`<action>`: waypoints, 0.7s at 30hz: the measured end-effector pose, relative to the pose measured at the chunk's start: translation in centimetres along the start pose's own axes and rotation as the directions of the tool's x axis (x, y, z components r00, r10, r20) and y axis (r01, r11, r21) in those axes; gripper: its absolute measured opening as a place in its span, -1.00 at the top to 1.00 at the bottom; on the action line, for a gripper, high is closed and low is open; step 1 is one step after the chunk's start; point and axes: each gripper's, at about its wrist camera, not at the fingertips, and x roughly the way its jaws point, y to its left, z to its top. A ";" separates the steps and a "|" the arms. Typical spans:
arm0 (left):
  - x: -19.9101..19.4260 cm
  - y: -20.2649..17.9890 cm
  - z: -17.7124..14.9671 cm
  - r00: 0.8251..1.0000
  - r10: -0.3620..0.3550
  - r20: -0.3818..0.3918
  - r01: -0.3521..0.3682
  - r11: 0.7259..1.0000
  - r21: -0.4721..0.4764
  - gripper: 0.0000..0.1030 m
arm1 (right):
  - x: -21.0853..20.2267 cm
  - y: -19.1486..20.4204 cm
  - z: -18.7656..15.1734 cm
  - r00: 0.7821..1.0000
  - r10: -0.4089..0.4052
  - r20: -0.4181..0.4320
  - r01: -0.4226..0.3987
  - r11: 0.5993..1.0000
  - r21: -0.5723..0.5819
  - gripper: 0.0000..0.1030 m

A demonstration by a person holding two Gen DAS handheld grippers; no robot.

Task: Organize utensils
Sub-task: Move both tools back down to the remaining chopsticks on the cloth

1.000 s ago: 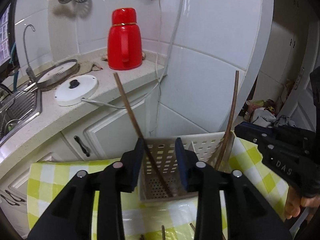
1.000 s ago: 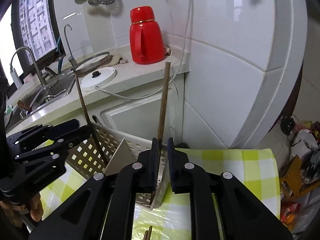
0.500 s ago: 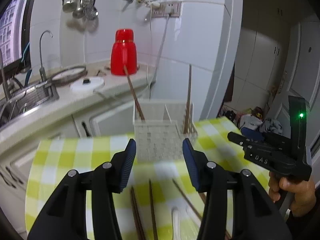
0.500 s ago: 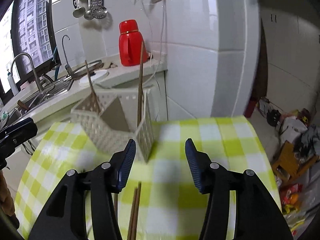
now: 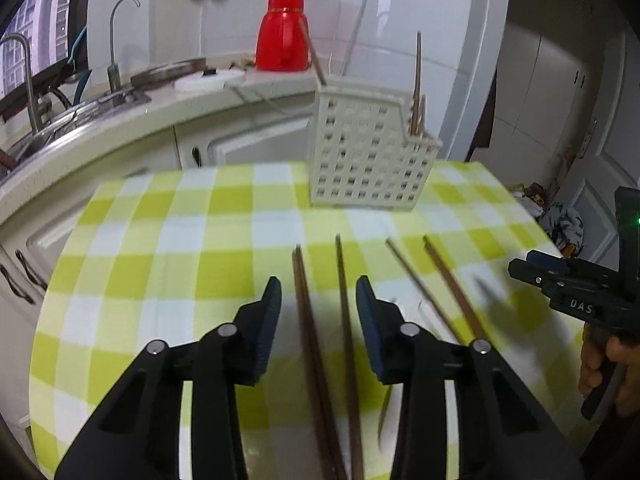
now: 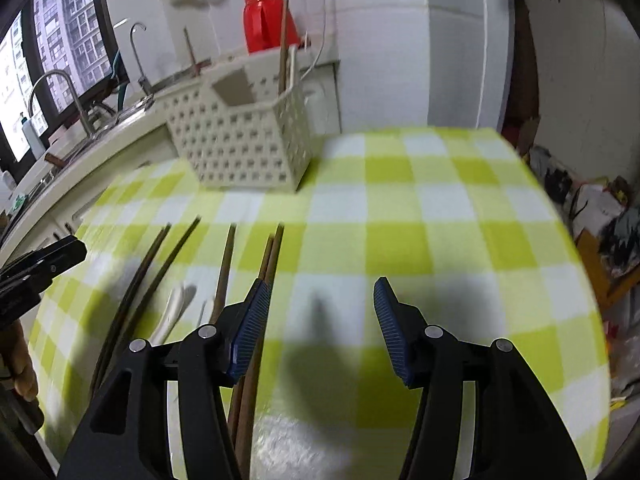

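A white perforated utensil basket (image 5: pixel 370 146) (image 6: pixel 244 142) stands at the far side of the checked table, with brown chopsticks (image 5: pixel 417 80) (image 6: pixel 283 36) upright in it. Several brown chopsticks (image 5: pixel 316 340) (image 6: pixel 224 272) lie flat on the cloth, with a white spoon (image 6: pixel 176 308) among them. My left gripper (image 5: pixel 319 300) is open and empty, low over the lying chopsticks, two of them between its fingers. My right gripper (image 6: pixel 320 300) is open and empty over bare cloth, just right of the chopsticks. It also shows at the right of the left wrist view (image 5: pixel 576 292).
The green-and-white checked tablecloth (image 6: pixel 440 208) covers the table. Behind it runs a kitchen counter (image 5: pixel 120 120) with a red thermos (image 5: pixel 283 32), a sink and tap (image 5: pixel 28 76). Clutter lies on the floor at the right (image 6: pixel 592 208).
Both grippers let go of chopsticks in the basket, opened, and pulled back and down to the table. The basket is now farther off and the lying chopsticks are close below.
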 end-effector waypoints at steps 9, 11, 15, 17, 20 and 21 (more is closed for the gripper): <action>1.3 0.9 -2.9 0.998 0.002 -0.060 -0.004 0.999 -0.036 0.39 | 1.2 1.6 -1.6 0.998 0.000 -0.060 -0.002 0.999 -0.036 0.00; 1.2 0.9 -3.2 0.998 0.000 -0.061 -0.003 0.999 -0.040 0.39 | 1.9 1.8 -1.9 0.997 0.000 -0.077 -0.004 0.999 -0.043 0.01; 1.0 0.8 -3.2 0.998 -0.002 -0.056 0.000 0.999 -0.040 0.39 | 2.7 2.2 -2.2 0.995 -0.002 -0.098 -0.003 0.999 -0.052 0.02; 1.0 0.7 -3.2 0.998 -0.003 -0.056 0.001 0.999 -0.038 0.39 | 3.2 2.3 -2.3 0.994 0.000 -0.110 -0.006 0.998 -0.056 0.02; 1.1 0.7 -3.2 0.998 0.000 -0.056 -0.002 0.999 -0.037 0.39 | 3.5 2.4 -2.4 0.994 -0.014 -0.112 0.006 0.997 -0.071 0.03; 1.2 0.7 -3.2 0.998 0.002 -0.058 -0.004 0.999 -0.037 0.39 | 3.6 2.4 -2.5 0.994 -0.017 -0.111 0.009 0.997 -0.076 0.05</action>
